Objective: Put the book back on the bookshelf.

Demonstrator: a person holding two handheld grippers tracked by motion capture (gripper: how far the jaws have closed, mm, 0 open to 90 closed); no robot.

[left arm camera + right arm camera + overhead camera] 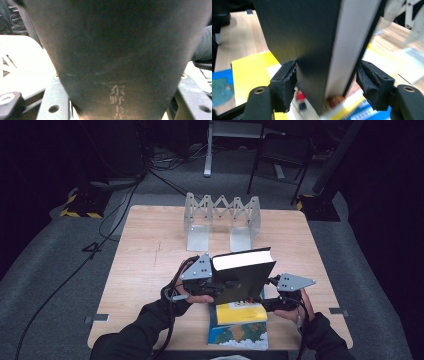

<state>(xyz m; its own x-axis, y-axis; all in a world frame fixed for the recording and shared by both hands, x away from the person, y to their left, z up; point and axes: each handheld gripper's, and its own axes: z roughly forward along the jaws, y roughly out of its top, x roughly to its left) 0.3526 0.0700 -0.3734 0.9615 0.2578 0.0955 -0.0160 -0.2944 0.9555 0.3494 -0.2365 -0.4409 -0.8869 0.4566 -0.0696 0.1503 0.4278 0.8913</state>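
job: stand the books in the rack, one at a time, judging by the layout
black book (243, 276): lifted off the stack, upright-ish and tilted, over the near middle of the tabletop (145, 250)
left hand-held gripper (212, 284): on the book's left edge; its own view has the dark cover right between the jaws, but I can't tell if the pads press
right hand-held gripper (327, 85): jaws straddle the book's lower corner, left pad (287, 82) touching the cover, right pad just clear of it, so spread, not clamping
rack (222, 220): grey accordion rack at the far side, well apart from the book, no book in it
stack (239, 325): yellow book on a blue one, flat at the near edge
done: black book raised
left: carry it to the rack, slot it, then the other two
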